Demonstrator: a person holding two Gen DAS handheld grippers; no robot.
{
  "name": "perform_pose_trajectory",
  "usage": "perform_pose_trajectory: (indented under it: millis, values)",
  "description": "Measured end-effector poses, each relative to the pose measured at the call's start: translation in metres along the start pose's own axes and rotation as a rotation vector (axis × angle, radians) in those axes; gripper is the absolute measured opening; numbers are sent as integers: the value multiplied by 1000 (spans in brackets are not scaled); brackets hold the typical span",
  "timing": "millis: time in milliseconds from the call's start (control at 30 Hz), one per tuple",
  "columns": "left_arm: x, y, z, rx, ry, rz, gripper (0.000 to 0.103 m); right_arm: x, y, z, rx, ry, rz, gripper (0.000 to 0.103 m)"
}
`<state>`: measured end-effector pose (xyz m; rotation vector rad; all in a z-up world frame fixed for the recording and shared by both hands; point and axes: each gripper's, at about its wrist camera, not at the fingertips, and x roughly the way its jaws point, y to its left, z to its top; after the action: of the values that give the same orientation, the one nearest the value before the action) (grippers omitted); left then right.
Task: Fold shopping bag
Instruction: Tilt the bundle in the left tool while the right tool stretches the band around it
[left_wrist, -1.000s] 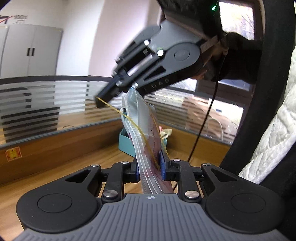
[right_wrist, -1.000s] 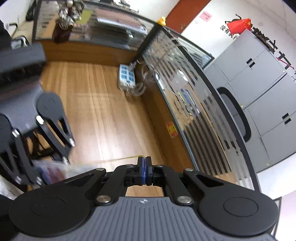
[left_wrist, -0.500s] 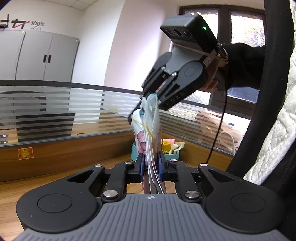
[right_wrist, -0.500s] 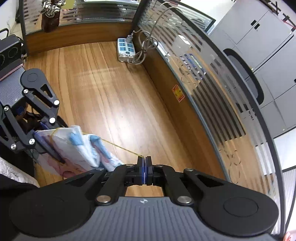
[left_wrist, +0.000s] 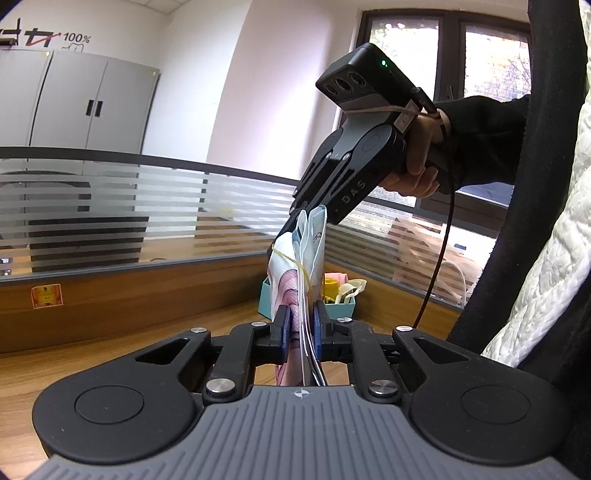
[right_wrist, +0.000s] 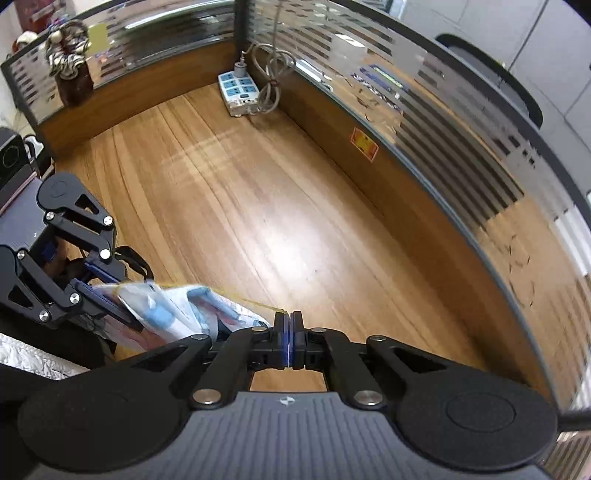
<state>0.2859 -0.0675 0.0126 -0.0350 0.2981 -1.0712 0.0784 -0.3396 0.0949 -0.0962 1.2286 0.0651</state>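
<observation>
Left hand-held gripper (left_wrist: 300, 325): jaws nearly together, blue pads pressing both sides of the folded shopping bag (left_wrist: 301, 266); jaws have just been closing a little further, with the bag between them. The bag is a flattened bundle, white with pale blue and pink print, standing upright out of the pads toward 12 o'clock, lifted clear of the tabletop (right_wrist: 236, 206).

Right hand-held gripper (right_wrist: 289, 328): jaws fully together, pinching a thin yellow rubber band (left_wrist: 291, 258). The band runs taut from the pad tips to the bundle at 9 o'clock in the right wrist view and loops around the bundle's upper half. In the left wrist view this gripper reaches in from 1 o'clock, its tip right by the bag's top; a hand (left_wrist: 421, 162) in a dark sleeve holds it.

Tabletop: wood-grain, edged by wooden partitions with striped frosted glass (left_wrist: 110, 214).

On it: white power strip (right_wrist: 238, 88) with coiled cable at 12 o'clock in the right wrist view; teal box (left_wrist: 269, 302) of small items behind the bag.

Room: grey cabinets (left_wrist: 74, 103), window (left_wrist: 443, 55), white quilted fabric (left_wrist: 546, 258) at 3 o'clock.
</observation>
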Motion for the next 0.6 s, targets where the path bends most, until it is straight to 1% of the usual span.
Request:
perform_pose_trajectory:
  millis: [100, 200, 267, 367, 600]
  values:
    - [4, 4, -4, -19, 26, 0, 13, 0, -2, -1, 23, -7, 29, 1]
    - [12, 16, -15, -55, 77, 3, 14, 7, 0, -2, 32, -6, 44, 1]
    - [17, 24, -25, -83, 118, 2, 14, 23, 3, -6, 40, -5, 50, 1]
    - [25, 35, -41, -95, 189, 7, 14, 51, 6, -12, 59, 3, 58, 1]
    - [48, 52, -65, -105, 360, 0, 14, 116, 1, -35, 175, 15, 114, 1]
